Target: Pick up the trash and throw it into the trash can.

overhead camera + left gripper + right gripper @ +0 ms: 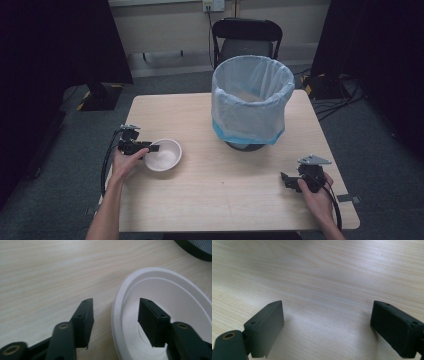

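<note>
A white empty bowl [164,155] sits on the left half of the wooden table [210,195]. My left gripper [153,148] is open and straddles the bowl's near-left rim [117,312], one jaw outside over the wood and one inside the bowl. The jaws have a clear gap to the rim on both sides. My right gripper [285,180] rests low over bare table near the front right corner, jaws spread wide open with nothing between them [327,322].
A bin [252,97] lined with a pale bag over a blue one stands at the table's back centre-right. A black chair [246,37] is behind the table. Dark curtains flank both sides, and cables lie on the floor at right.
</note>
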{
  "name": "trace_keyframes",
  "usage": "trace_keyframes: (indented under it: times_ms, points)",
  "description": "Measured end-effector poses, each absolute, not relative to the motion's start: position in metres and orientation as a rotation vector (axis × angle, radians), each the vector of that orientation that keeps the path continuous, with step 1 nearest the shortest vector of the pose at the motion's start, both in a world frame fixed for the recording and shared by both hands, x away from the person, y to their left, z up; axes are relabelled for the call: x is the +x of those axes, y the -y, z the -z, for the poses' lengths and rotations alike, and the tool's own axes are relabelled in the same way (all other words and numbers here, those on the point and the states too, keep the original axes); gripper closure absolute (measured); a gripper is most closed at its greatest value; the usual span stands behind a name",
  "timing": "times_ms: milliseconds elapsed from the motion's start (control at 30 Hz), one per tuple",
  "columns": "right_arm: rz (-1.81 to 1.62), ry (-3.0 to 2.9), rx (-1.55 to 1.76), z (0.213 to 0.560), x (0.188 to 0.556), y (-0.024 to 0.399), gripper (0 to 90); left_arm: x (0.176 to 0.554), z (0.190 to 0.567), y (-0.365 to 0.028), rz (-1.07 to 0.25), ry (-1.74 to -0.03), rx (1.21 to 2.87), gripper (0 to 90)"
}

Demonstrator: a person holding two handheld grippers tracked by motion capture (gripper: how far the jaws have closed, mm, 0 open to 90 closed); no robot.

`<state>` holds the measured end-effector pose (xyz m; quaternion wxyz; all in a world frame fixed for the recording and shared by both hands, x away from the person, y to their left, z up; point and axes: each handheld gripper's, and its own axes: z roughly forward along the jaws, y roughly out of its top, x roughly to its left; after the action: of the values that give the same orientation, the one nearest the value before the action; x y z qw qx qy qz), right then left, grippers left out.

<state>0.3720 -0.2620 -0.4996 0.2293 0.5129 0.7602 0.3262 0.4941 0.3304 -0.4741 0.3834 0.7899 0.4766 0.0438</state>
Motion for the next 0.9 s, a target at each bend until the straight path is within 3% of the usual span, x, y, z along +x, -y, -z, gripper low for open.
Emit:
trace_keyframes:
  times_ms: [167,200,267,433,900]
  points:
    - [-0.898,-2.092,1.412,0.500,0.372,0.262,10.8,0.495,0.478,-0.324,-0.093,-1.213,2.061,61.5]
    - [-0.898,-2.091,1.410,0.500,0.372,0.262,10.8,0.495,0.480,-0.325,-0.078,-1.209,2.054,70.9]
    - [-0.898,-2.092,1.411,0.500,0.372,0.262,10.8,0.494,0.477,-0.325,-0.066,-1.194,2.029,77.5]
    - [-0.898,-2.092,1.411,0.500,0.372,0.262,10.8,0.490,0.465,-0.324,-0.088,-1.146,1.963,82.9]
    - [-0.898,-2.092,1.412,0.500,0.372,0.262,10.8,0.470,0.430,-0.312,-0.209,-1.053,1.841,83.2]
